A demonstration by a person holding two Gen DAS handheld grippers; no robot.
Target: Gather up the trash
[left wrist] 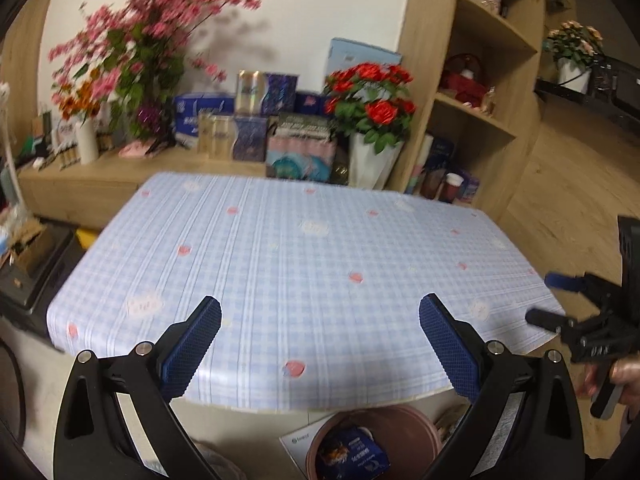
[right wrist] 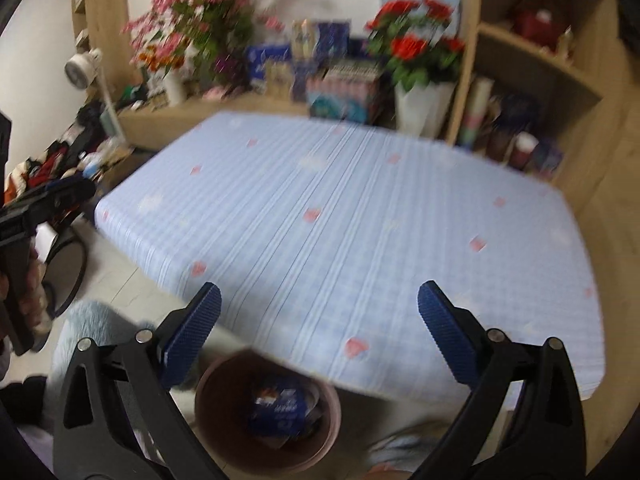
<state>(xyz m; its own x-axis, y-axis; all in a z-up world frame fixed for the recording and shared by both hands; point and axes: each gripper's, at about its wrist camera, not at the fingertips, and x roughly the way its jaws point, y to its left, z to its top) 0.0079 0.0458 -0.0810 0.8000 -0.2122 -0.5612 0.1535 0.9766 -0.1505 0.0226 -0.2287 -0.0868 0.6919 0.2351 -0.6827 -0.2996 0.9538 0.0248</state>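
Two grippers over checked table, pink bin with blue wrapper below the near edge.

Left gripper [left wrist: 320, 328]: fingers [left wrist: 192, 344] wide apart, nothing between them, held above the near part of the blue-and-white checked tablecloth [left wrist: 304, 264]. Right gripper [right wrist: 320, 320]: fingers [right wrist: 188, 336] likewise spread and bare, over the table's near left corner. Pink bin [right wrist: 268, 412]: on the floor just beside the table's near edge, lower than both sets of fingers, between the right gripper's fingers in the right wrist view, nearer its left one. Blue wrapper [right wrist: 280, 408]: lying inside the bin; touching neither gripper. Red rose bouquet [left wrist: 372, 100]: far side, beside wooden shelving [left wrist: 480, 92]. Pink blossom arrangement [left wrist: 132, 52]: far left. Both views are motion-blurred.
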